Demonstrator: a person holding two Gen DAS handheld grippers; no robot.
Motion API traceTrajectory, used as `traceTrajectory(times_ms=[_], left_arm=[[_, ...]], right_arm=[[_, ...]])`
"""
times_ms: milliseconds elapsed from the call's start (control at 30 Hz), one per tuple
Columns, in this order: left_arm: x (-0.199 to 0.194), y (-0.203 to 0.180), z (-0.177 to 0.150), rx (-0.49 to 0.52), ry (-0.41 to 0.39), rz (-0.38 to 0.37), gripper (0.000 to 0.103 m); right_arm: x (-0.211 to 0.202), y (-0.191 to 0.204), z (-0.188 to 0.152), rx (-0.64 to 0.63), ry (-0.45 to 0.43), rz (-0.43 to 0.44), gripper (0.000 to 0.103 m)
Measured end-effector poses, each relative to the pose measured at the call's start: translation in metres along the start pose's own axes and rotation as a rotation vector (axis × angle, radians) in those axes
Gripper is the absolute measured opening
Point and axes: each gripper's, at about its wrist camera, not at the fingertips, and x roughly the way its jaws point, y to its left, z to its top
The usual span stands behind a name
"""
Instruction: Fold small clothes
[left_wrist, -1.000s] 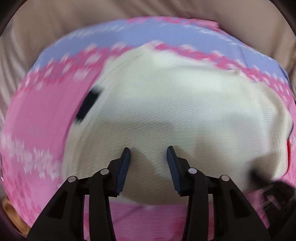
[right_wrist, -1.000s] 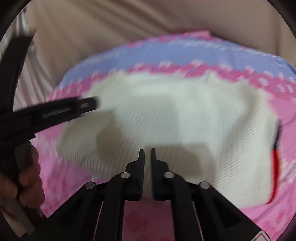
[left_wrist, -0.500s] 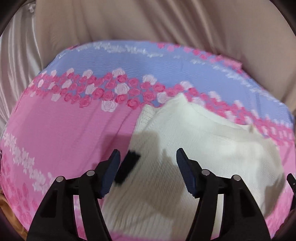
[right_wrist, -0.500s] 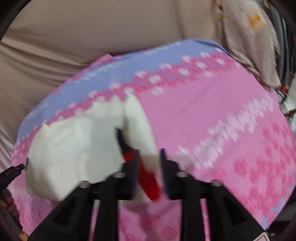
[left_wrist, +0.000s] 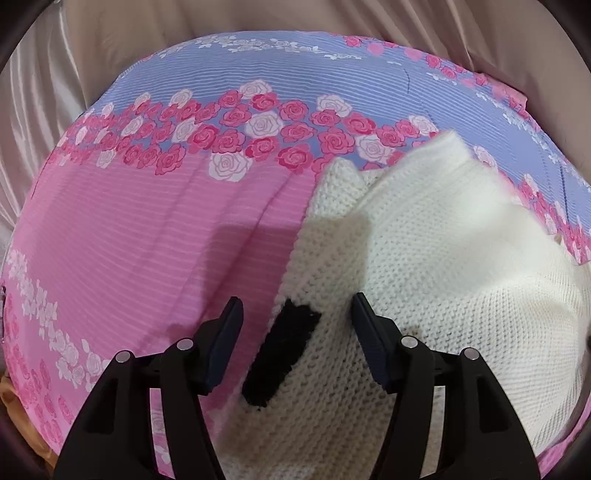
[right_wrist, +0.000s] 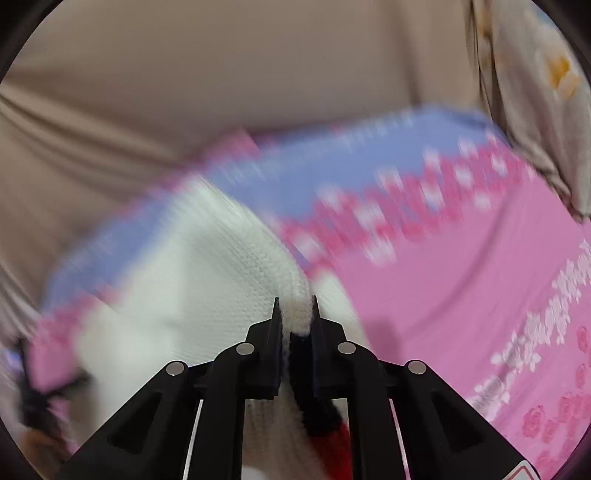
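Note:
A small cream knitted garment (left_wrist: 436, 266) with a black patch (left_wrist: 284, 350) lies on a pink and blue rose-print sheet (left_wrist: 147, 236). My left gripper (left_wrist: 295, 317) is open and low over the garment's left edge, with the black patch between its fingers. In the right wrist view, my right gripper (right_wrist: 294, 314) is shut on a fold of the cream garment (right_wrist: 207, 280) and holds it lifted off the sheet (right_wrist: 461, 266). Black and red trim hangs below the right jaws.
Beige curtain fabric (left_wrist: 295, 22) hangs behind the sheet. A pale printed cloth (right_wrist: 535, 92) hangs at the right edge of the right wrist view. The sheet spreads to the left of the garment.
My right gripper has moved to the garment's right edge, closed on it and lifted it. My left gripper has opened wider and shifted to the garment's left edge.

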Motion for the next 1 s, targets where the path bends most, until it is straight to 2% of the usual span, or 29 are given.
traceTrajectory(times_ms=[33,67,133,200,233,267,300,400,433,467,500,533,567,600,667,700,733,767,833,867,933,967,1000], left_arm=[[-0.003,0.001,-0.001,0.001,-0.001,-0.001,0.059],[-0.010,0.001,-0.003,0.007,-0.010,0.007,0.058],[-0.033,-0.001,-0.010,0.025,-0.059,0.005,0.055],[-0.063,-0.011,-0.026,0.062,-0.119,-0.016,0.055],[-0.074,-0.024,-0.039,0.094,-0.123,-0.041,0.056],[-0.077,-0.033,-0.047,0.112,-0.116,-0.057,0.056],[-0.077,-0.045,-0.058,0.139,-0.100,-0.076,0.056],[-0.057,-0.067,-0.081,0.211,-0.024,-0.050,0.057],[-0.051,-0.062,-0.085,0.212,-0.015,-0.032,0.058],[-0.051,-0.052,-0.086,0.198,-0.024,-0.025,0.059],[-0.051,-0.040,-0.085,0.177,-0.027,-0.019,0.059],[-0.051,-0.027,-0.084,0.153,-0.027,-0.006,0.059],[-0.049,-0.012,-0.083,0.130,-0.025,0.008,0.059],[-0.046,-0.004,-0.082,0.121,-0.022,0.005,0.059],[-0.044,0.002,-0.084,0.118,-0.014,0.003,0.059],[-0.047,-0.002,-0.085,0.128,-0.020,0.011,0.059],[-0.049,-0.009,-0.086,0.146,-0.029,0.031,0.059],[-0.051,-0.011,-0.089,0.154,-0.035,0.043,0.059],[-0.049,-0.016,-0.089,0.151,-0.034,0.063,0.058],[-0.048,-0.016,-0.088,0.146,-0.033,0.063,0.058],[-0.049,-0.013,-0.089,0.139,-0.034,0.058,0.058],[-0.049,-0.009,-0.090,0.138,-0.030,0.053,0.058],[-0.050,-0.006,-0.089,0.134,-0.027,0.046,0.058]], right_arm=[[0.039,-0.010,-0.011,-0.011,0.142,-0.069,0.010],[0.042,-0.015,-0.016,0.006,0.130,-0.041,0.011],[0.012,-0.013,-0.009,0.044,0.045,-0.007,0.012],[-0.026,-0.004,-0.010,0.045,-0.061,-0.019,0.019],[-0.041,0.001,-0.014,0.022,-0.103,-0.037,0.024],[-0.059,0.016,-0.023,-0.034,-0.130,-0.037,0.024],[-0.068,0.032,-0.032,-0.083,-0.123,-0.001,0.024],[-0.068,0.084,-0.068,-0.203,-0.016,0.136,0.023],[-0.061,0.101,-0.081,-0.246,0.028,0.165,0.021],[-0.050,0.117,-0.097,-0.293,0.065,0.180,0.013],[-0.038,0.123,-0.109,-0.319,0.100,0.175,0.011],[-0.029,0.122,-0.117,-0.323,0.131,0.157,0.010],[-0.022,0.111,-0.120,-0.304,0.150,0.119,0.006],[-0.025,0.096,-0.119,-0.271,0.147,0.095,0.004],[-0.037,0.041,-0.113,-0.153,0.130,0.015,0.002],[-0.041,0.018,-0.112,-0.102,0.126,-0.030,0.005],[-0.043,-0.010,-0.111,-0.050,0.137,-0.123,0.004],[-0.043,-0.026,-0.110,-0.018,0.157,-0.121,0.000],[-0.056,-0.032,-0.109,0.030,0.136,-0.087,0.000],[-0.069,-0.022,-0.102,0.024,0.091,-0.077,0.005],[-0.078,-0.004,-0.094,-0.006,0.055,-0.039,0.006],[-0.074,0.005,-0.091,-0.032,0.057,-0.020,0.006],[-0.060,0.013,-0.091,-0.067,0.082,-0.041,0.005]])
